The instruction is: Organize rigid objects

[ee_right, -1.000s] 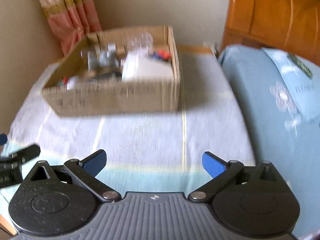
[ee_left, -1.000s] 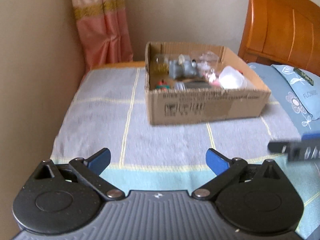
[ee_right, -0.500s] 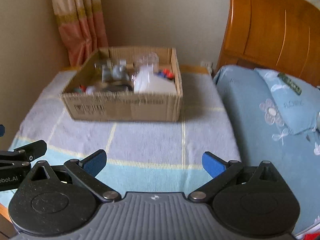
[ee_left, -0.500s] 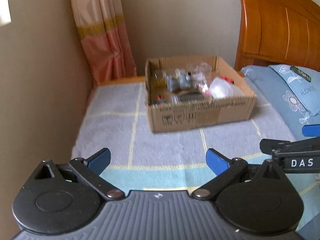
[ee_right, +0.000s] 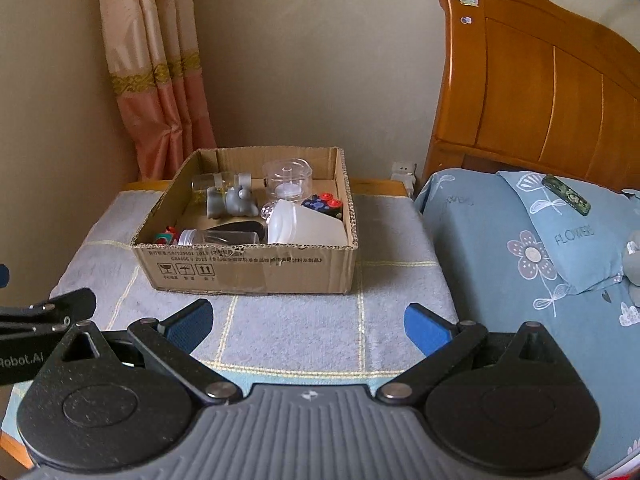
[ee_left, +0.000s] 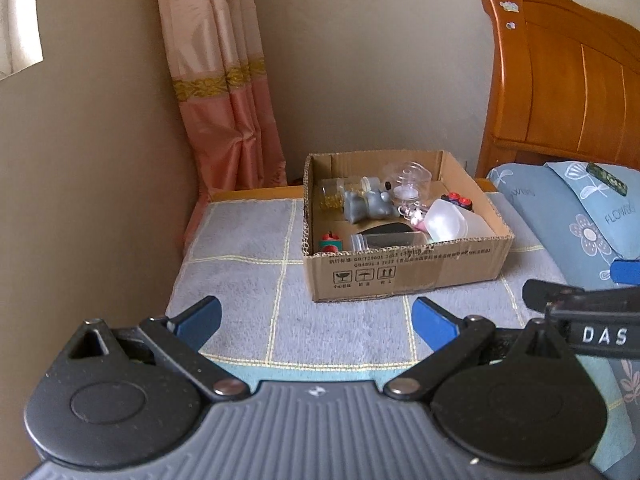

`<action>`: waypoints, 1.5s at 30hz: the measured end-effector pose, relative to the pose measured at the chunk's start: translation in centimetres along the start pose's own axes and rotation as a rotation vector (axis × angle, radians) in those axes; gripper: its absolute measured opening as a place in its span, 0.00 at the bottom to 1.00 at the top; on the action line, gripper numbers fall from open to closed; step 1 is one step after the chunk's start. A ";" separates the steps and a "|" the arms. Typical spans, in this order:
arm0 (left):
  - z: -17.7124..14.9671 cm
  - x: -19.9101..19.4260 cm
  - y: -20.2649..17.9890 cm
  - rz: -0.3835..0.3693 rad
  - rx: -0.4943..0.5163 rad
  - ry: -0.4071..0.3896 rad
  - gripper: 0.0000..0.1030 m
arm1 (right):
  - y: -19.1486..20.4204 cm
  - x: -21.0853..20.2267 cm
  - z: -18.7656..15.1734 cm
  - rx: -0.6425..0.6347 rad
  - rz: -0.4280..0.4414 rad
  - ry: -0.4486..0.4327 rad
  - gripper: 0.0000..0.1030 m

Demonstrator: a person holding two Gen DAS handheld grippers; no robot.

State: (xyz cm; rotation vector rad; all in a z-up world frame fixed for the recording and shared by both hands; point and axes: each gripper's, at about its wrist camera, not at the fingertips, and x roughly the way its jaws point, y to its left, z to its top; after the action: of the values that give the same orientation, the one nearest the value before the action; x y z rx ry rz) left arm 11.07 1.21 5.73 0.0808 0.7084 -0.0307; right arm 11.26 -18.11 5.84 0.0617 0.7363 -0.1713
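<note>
A beige wall closed off the left side, running right along the left edge of the surface (ee_left: 240, 280), which was covered with a grey towel-like cloth crossed by pale yellow lines. In the far left corner hung a pink and cream curtain with a gold band (ee_left: 224, 92).

The left hand-held gripper (ee_left: 316, 320) hovered low over the near part of the cloth, its blue-padded fingers spread wide with nothing between them. A broad strip of bare cloth lay between it and the open brown cardboard box (ee_left: 404, 276), and another open strip ran between the box and the wall.

The box sat toward the back of the surface, holding the rigid things: a grey animal figurine (ee_left: 366, 204), a clear round plastic container (ee_left: 410, 182), a clear jar lying on its side (ee_left: 390, 240), a white translucent cup tipped over (ee_left: 448, 222) and small red-topped pieces (ee_left: 330, 240).

The right hand-held gripper (ee_right: 306, 324) also hung over the near cloth, fingers apart and empty, just beside the left one.

Right of the surface stood a bed with light blue flowered bedding (ee_right: 520, 248), its edge just beside the cloth, and an orange wooden headboard (ee_right: 540, 92) against the back wall.
</note>
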 end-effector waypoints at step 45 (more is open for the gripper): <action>0.0 -0.3 -0.8 0.007 0.008 -0.010 0.98 | -0.4 -0.3 -0.2 0.006 -0.003 -0.006 1.00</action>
State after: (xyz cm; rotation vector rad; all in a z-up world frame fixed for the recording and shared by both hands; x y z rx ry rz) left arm 10.80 0.41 5.84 0.0908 0.6980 -0.0272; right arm 10.84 -18.44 5.87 0.0662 0.7298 -0.1765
